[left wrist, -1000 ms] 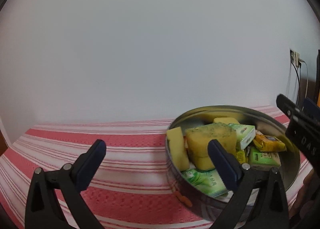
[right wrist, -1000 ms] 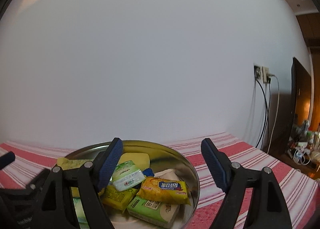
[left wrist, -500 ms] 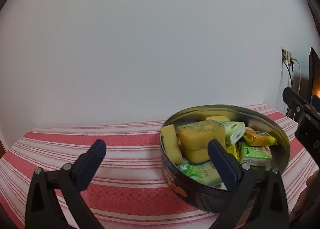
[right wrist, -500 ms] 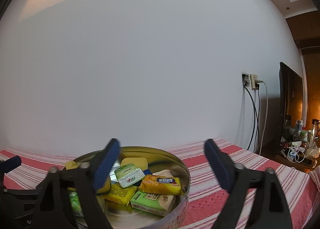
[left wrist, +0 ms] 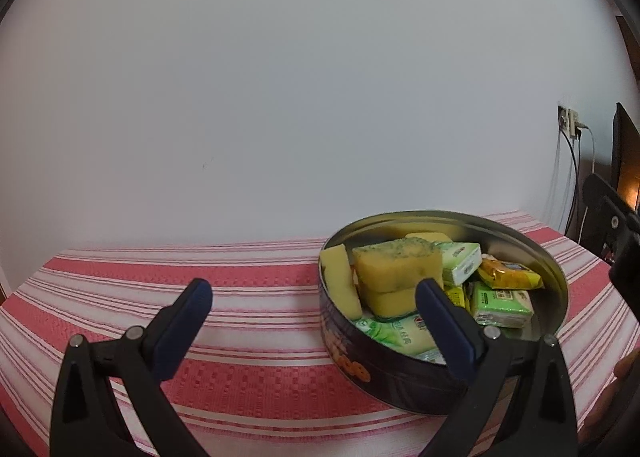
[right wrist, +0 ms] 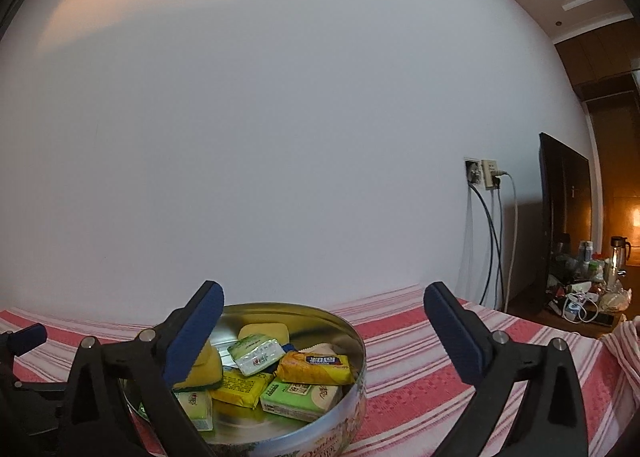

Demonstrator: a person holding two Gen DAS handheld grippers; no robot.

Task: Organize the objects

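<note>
Left wrist view: we see our left tongs (left wrist: 312, 307) spread wide with nothing between them. The round tin (left wrist: 384, 371) sits on the striped cloth (left wrist: 248, 281), low and to the right of these tongs. The right blue pad hangs in front of the tin's near rim, and the left pad is over bare cloth. We cannot tell if that pad touches the rim.

The tin is full. Yellow sponges (left wrist: 398, 271) stand at its left side. Green packs (left wrist: 502, 303) and a yellow pack (left wrist: 508, 277) lie at its right side. The top sponge lies with its long side going left to right.

In the right wrist view, our right tongs (right wrist: 323, 331) are opening wide, and nothing is between them. The tin (right wrist: 352, 401) sits low and to the left here, partly behind the left pad. The yellow pack (right wrist: 316, 367) lies with its long side left to right, in the gap just below the pads.

We think the things are all put away now. If a next move goes to the tin, both tongs are close to it. The left tongs must swing right, and the right tongs must swing left and dip down.
</note>
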